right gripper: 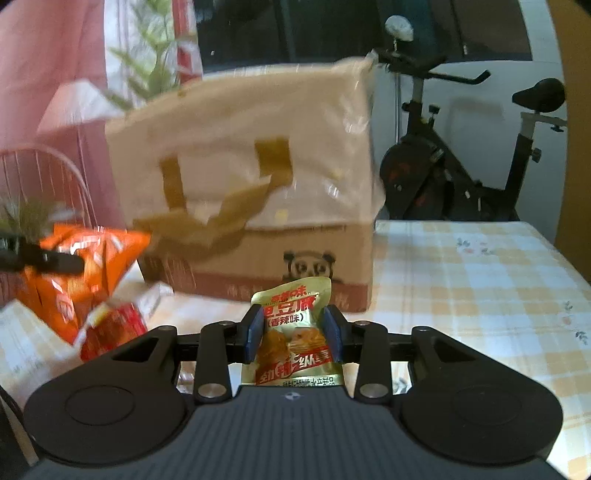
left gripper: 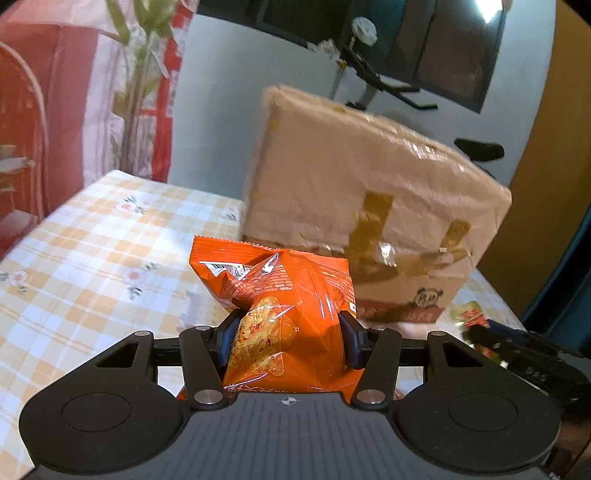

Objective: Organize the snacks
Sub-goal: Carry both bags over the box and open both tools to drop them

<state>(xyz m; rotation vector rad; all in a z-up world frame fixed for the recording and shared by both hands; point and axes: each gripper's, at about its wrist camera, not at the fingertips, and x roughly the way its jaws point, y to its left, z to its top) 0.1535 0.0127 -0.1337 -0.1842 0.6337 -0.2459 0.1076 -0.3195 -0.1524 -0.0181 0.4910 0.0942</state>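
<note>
Both fisheye views bend straight lines and darken to black at the corners. Indoor light is dim and warm, with a blown-out white patch of glare (left gripper: 487,11) at the left view's upper right. The beige fabric tote bag (right gripper: 251,147) smears with motion blur, while the glossy orange crinkled snack packet (left gripper: 280,295) stays sharp, catching highlights.

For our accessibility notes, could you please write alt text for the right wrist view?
The right gripper clamps a gold snack packet above a checked tablecloth. Behind it stands a beige tote bag in a panda-printed cardboard box; an orange chip bag is at left.
</note>
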